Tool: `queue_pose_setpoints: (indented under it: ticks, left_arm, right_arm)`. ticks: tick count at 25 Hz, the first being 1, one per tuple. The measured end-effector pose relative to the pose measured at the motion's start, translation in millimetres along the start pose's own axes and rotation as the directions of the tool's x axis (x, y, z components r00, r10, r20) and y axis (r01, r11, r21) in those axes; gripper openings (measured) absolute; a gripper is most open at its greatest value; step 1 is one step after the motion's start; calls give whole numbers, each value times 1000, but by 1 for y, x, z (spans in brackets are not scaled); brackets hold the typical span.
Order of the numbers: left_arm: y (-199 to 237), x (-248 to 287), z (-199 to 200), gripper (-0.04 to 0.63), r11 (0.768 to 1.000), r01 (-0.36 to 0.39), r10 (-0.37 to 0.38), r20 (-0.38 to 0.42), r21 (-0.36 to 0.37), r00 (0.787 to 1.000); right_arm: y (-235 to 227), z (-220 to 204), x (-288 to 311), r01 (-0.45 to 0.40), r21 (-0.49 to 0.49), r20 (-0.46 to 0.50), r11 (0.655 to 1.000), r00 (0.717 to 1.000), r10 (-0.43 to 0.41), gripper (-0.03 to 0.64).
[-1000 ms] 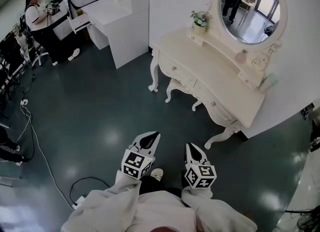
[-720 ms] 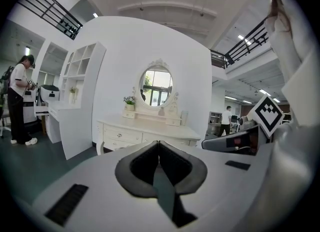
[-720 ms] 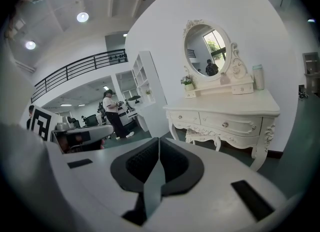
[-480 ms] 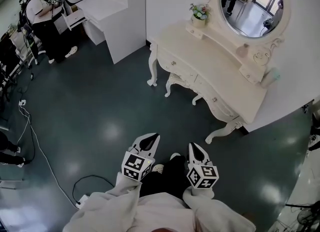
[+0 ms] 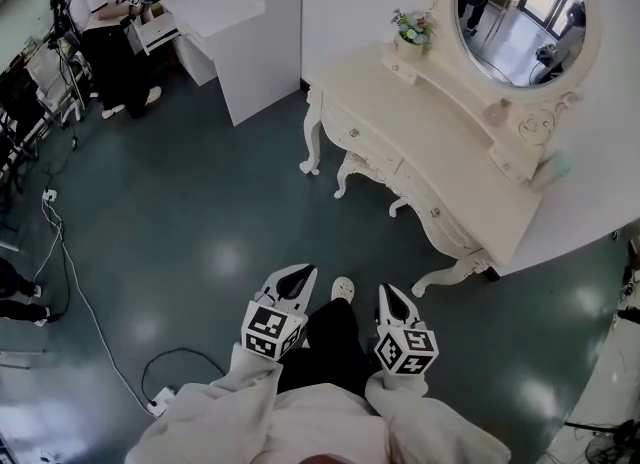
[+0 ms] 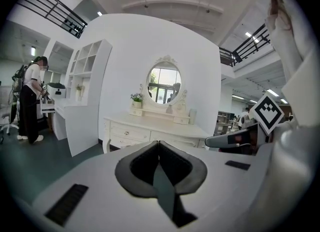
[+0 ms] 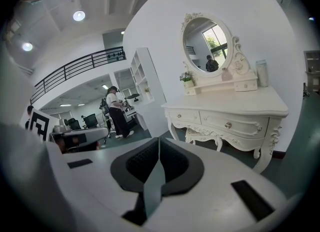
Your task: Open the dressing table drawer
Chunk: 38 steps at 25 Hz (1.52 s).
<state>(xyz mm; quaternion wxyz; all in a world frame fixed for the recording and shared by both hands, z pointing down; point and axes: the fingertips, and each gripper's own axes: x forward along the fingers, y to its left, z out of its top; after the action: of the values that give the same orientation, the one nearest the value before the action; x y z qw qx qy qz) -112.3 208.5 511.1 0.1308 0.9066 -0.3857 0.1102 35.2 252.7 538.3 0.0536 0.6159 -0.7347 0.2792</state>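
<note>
The dressing table stands ahead of both claws and off to the right, well apart from them. Its two front drawers sit pushed in flush, so what they hold is hidden. A small stool is tucked under it. On the raised shelf at its back, furthest from the claws, a small pot holds flowers, and a pale bottle stands at the shelf's right end below the oval mirror. The left claw and right claw hang side by side over the dark floor, each clenched tight with nothing between its jaws. Far ahead and left of the left claw, a person stands at a white desk
</note>
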Motion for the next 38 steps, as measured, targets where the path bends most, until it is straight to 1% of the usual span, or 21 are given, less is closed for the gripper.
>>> queue_pose_setpoints:
  ticks: [5,10,16,21,29,34,38]
  left_arm:
    - [15,31,17,17,1000,-11,11,1,6,1000]
    - [27,73,33,17,1000,-1,1,4,12,1000]
    - [39,124,55,17,1000,7,-8,12,13,1000]
    - [55,154,69,17,1000,-18,18,17,10,1000]
    - [81,196,85,17,998,-61,61,24,-2,998]
    - [90,220,93,17,998,-70,70,36,0,997]
    - [97,233,97,17,995,-96,95,50,1,994]
  right_arm:
    - [-11,23,24,-10,-11,8,1000,1000,10,37]
    - [-39,46,51,10,3,12,1000,1000,-10,37]
    - [-67,81,87,10,0,20,1000,1000,-10,37]
    - [-78,106,120,-18,-12,20,1000,1000,19,37]
    - [-96,132,170,-53,-19,2,998,999,53,37]
    - [-108,150,193,-68,-28,9,997,998,68,37]
    - [-116,155,209,-81,-37,5,996,997,81,37]
